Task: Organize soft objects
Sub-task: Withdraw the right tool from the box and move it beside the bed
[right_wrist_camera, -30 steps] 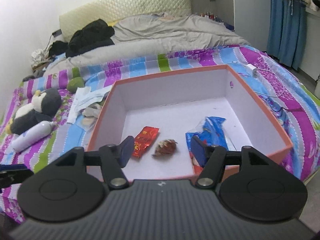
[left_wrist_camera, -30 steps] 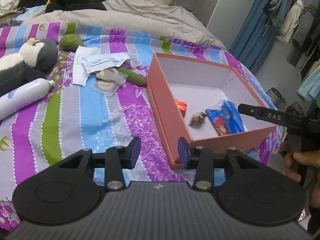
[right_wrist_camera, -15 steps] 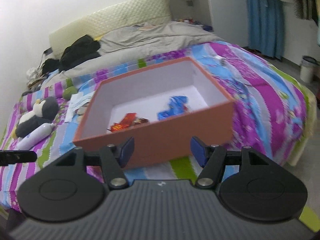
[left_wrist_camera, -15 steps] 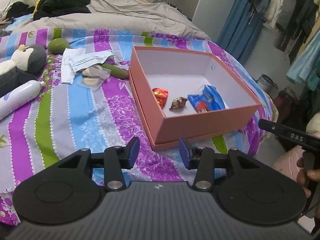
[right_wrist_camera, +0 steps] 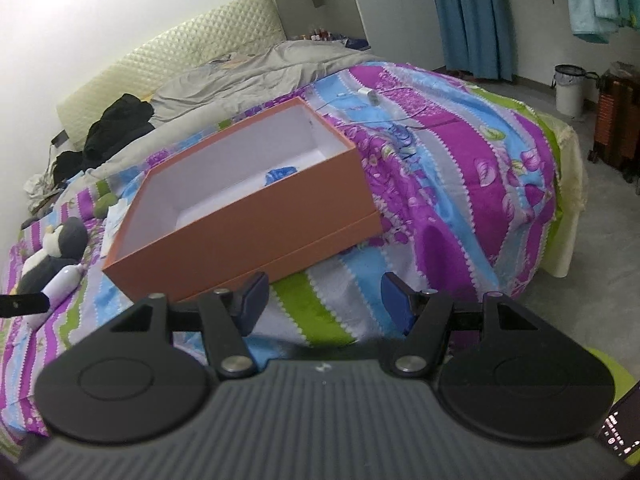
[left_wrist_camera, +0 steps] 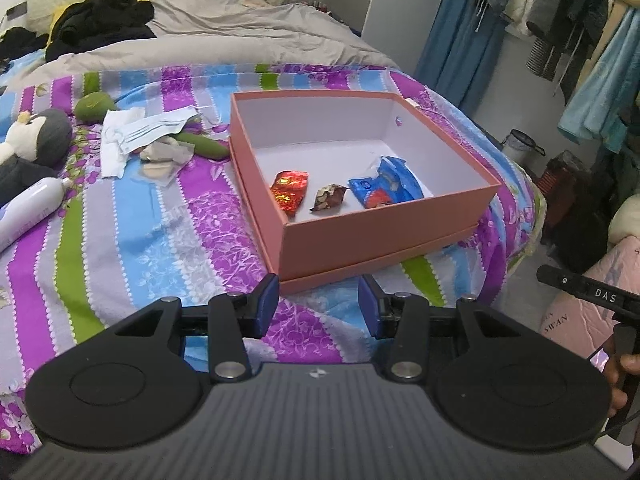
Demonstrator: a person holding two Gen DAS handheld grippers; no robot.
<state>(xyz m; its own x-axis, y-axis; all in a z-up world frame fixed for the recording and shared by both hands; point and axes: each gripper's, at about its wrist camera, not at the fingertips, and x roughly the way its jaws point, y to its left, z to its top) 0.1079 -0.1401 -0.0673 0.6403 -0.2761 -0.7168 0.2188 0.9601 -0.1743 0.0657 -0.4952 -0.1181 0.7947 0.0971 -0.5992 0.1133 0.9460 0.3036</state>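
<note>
An open salmon-pink box (left_wrist_camera: 384,236) (right_wrist_camera: 248,228) stands on the striped bedspread. Inside lie a red packet (left_wrist_camera: 290,190), a brown wrapped sweet (left_wrist_camera: 329,197) and a blue packet (left_wrist_camera: 386,187) (right_wrist_camera: 280,174). Left of the box sit a penguin plush (left_wrist_camera: 34,148) (right_wrist_camera: 52,250), a green plush (left_wrist_camera: 94,106), a face mask with tissues (left_wrist_camera: 144,132) and a white bottle (left_wrist_camera: 28,212) (right_wrist_camera: 60,286). My left gripper (left_wrist_camera: 316,306) hangs open and empty just in front of the box's near corner. My right gripper (right_wrist_camera: 322,300) is open and empty, in front of the box's long side.
A grey duvet (left_wrist_camera: 224,36) and black clothes (left_wrist_camera: 100,20) cover the head of the bed. A white charger with its cable (right_wrist_camera: 374,98) lies on the bedspread right of the box. Blue curtains, hanging clothes and a bin (right_wrist_camera: 568,88) stand beyond the bed's foot.
Both grippers have pulled back from the box toward the bed's foot. The right one was over the box's inside and now looks at its outer wall. Jaw gaps are unchanged.
</note>
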